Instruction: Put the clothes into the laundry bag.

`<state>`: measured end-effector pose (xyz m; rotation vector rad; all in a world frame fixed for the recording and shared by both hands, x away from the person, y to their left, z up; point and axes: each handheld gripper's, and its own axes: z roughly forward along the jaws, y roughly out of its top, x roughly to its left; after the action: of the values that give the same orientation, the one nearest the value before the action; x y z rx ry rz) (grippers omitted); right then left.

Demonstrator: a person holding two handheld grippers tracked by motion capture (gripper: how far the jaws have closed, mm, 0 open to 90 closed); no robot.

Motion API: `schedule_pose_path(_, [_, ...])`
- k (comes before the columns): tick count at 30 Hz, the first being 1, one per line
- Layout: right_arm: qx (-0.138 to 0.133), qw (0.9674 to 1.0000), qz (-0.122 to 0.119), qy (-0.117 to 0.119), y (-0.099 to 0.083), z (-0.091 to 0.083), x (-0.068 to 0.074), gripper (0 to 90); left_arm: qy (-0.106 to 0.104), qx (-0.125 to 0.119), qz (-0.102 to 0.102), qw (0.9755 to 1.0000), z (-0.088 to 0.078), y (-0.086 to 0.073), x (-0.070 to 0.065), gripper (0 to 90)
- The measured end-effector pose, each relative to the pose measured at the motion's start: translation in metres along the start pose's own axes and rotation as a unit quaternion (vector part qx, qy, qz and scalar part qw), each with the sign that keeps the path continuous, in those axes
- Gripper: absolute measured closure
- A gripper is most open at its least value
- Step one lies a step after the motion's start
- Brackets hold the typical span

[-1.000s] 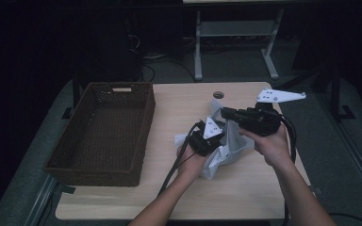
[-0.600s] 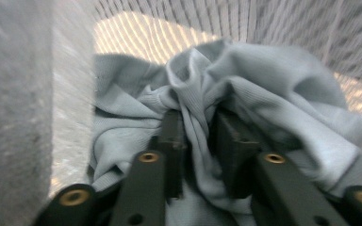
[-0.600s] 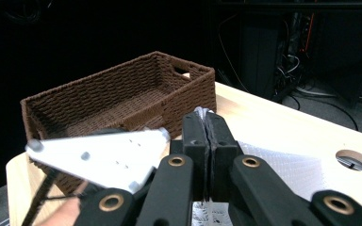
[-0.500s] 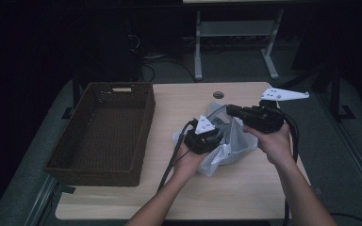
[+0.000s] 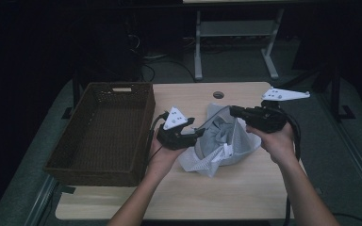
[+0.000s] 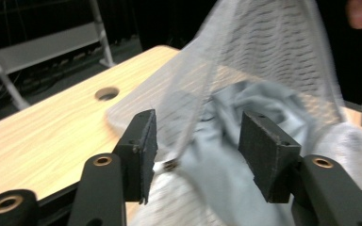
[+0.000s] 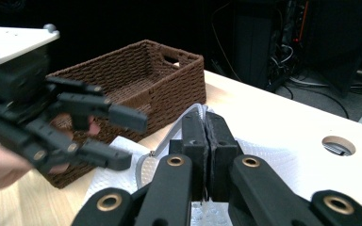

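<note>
High view: at a wooden table (image 5: 207, 197), the left gripper (image 5: 194, 135) has just let go, its jaws opening and drawing back toward the wicker basket (image 5: 101, 129), leaving the white mesh laundry bag (image 5: 235, 146) with grey clothing (image 5: 219, 134) inside hanging from the right gripper (image 5: 233, 111) alone, whose jaws are pressed together on the bag's upper edge. The release suggests a regrip of the bag mouth comes next. In the left gripper view, the mesh edge and zipper lie loose between the parted jaws, touching neither pad.
</note>
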<state>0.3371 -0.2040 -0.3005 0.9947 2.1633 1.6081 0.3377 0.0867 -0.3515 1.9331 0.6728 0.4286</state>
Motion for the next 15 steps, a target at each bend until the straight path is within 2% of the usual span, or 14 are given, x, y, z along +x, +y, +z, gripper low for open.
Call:
schedule_pose_path(3, [0.008, 0.9999, -0.004, 0.008, -0.001, 0.001, 0.002, 87.4, -0.009, 0.028, 0.010, 0.9995, 0.011, -0.004, 0.004, 45.1])
schedule_pose_path(4, [0.011, 0.9999, -0.004, 0.011, -0.001, 0.002, 0.003, 87.4, -0.011, 0.034, 0.019, 0.9992, 0.015, -0.006, 0.004, 48.1])
schedule_pose_path(7, [0.021, 0.9996, -0.012, 0.017, -0.004, 0.004, 0.005, 87.1, -0.014, 0.047, 0.037, 0.9981, 0.022, -0.008, 0.003, 67.3])
schedule_pose_path(9, [0.029, 0.9993, -0.013, 0.021, -0.007, 0.004, 0.007, 86.9, -0.025, 0.048, 0.038, 0.9978, 0.020, -0.008, 0.003, 84.3])
schedule_pose_path(10, [0.035, 0.9990, -0.014, 0.024, -0.009, 0.005, 0.008, 86.8, -0.025, 0.045, 0.036, 0.9980, 0.018, -0.009, 0.002, 88.4])
schedule_pose_path(15, [0.066, 0.9971, -0.020, 0.031, -0.024, 0.006, 0.012, 86.0, -0.027, 0.036, 0.019, 0.9988, 0.002, -0.014, 0.004, 89.0])
